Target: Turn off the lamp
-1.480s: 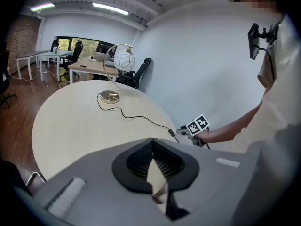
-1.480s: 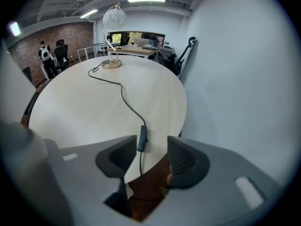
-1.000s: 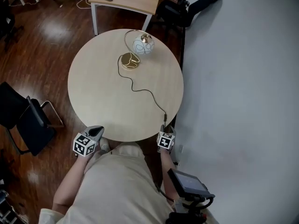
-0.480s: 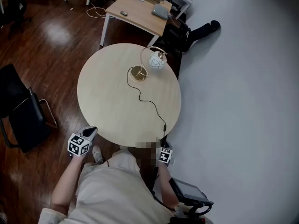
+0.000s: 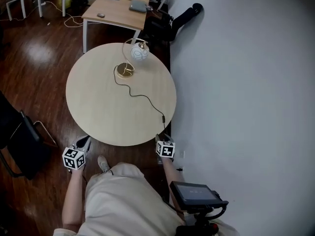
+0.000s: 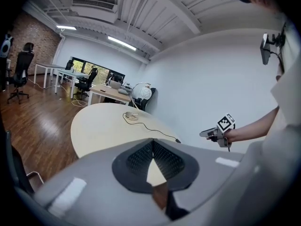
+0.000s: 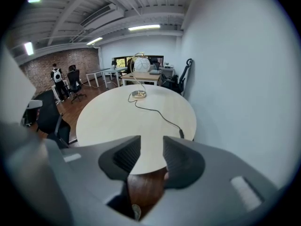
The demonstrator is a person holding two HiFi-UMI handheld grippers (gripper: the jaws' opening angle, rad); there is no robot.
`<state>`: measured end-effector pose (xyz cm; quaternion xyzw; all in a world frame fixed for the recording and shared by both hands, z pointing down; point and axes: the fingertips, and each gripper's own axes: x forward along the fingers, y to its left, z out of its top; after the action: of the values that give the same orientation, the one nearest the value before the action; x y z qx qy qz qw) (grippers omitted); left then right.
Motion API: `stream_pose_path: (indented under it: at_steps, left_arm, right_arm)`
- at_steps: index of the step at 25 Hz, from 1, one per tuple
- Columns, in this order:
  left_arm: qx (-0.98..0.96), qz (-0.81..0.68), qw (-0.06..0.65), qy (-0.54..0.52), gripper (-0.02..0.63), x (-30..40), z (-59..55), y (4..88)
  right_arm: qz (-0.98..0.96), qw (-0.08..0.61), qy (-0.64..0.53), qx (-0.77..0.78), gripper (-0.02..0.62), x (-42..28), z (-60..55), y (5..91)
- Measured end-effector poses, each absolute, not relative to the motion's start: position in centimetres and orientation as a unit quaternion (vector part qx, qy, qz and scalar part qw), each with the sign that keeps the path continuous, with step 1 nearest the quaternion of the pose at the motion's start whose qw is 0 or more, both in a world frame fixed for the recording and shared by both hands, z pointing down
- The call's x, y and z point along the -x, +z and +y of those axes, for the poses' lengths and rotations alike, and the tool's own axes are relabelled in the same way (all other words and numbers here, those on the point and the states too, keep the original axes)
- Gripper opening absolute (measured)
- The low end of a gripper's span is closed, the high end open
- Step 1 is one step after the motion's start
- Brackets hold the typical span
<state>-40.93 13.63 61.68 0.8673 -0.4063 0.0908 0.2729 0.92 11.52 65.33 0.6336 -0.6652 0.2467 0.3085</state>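
Note:
The lamp, a white globe [image 5: 139, 51] on a curved gold stem with a round gold base [image 5: 124, 71], stands at the far side of the round table [image 5: 98, 107]. Its black cord runs toward the near right edge and carries an inline switch [image 5: 163, 117]. My left gripper [image 5: 84, 141] is off the table's near left edge, its jaws shut and empty [image 6: 153, 142]. My right gripper [image 5: 160, 138] hovers at the near right edge, just short of the switch [image 7: 181, 133]. Its jaws [image 7: 150, 149] are open, have just been closing, and nothing is between them.
A rectangular desk [image 5: 118, 11] stands behind the round table. A white wall [image 5: 246, 82] runs close along the table's right side. A black chair [image 5: 15, 141] sits on the wooden floor to the left. A black device [image 5: 197, 195] hangs by my right arm.
Both grippers have drawn back from over the table's near edge to just off it. The table and lamp look farther away and shifted left in the head view.

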Motion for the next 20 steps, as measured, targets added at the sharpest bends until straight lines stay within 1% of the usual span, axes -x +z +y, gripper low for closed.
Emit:
stream_pose_path:
  at_steps: [7,11,13,16,20]
  left_arm:
    - [-0.879,-0.377,0.266,0.121,-0.017,37.1,17.6,61.7]
    - [-0.875,-0.374,0.276,0.139,-0.017,35.3,20.7,61.6]
    - [-0.872,-0.373,0.28,0.148,-0.017,34.3,22.7,61.4]
    - [-0.875,-0.365,0.274,0.161,-0.017,32.9,25.5,59.7]
    - [-0.881,-0.355,0.266,0.166,-0.017,30.4,27.0,57.9]
  right_arm:
    - [-0.688,0.287,0.235,-0.624,0.15,-0.4,12.5,63.2]
    - [-0.695,0.244,0.269,-0.62,0.15,-0.2,13.9,62.0]
    - [-0.705,0.234,0.269,-0.613,0.15,0.3,14.6,61.3]
    - [-0.72,0.228,0.27,-0.597,0.147,1.6,16.0,60.8]
    - [-0.723,0.219,0.282,-0.591,0.147,1.1,17.8,61.7]
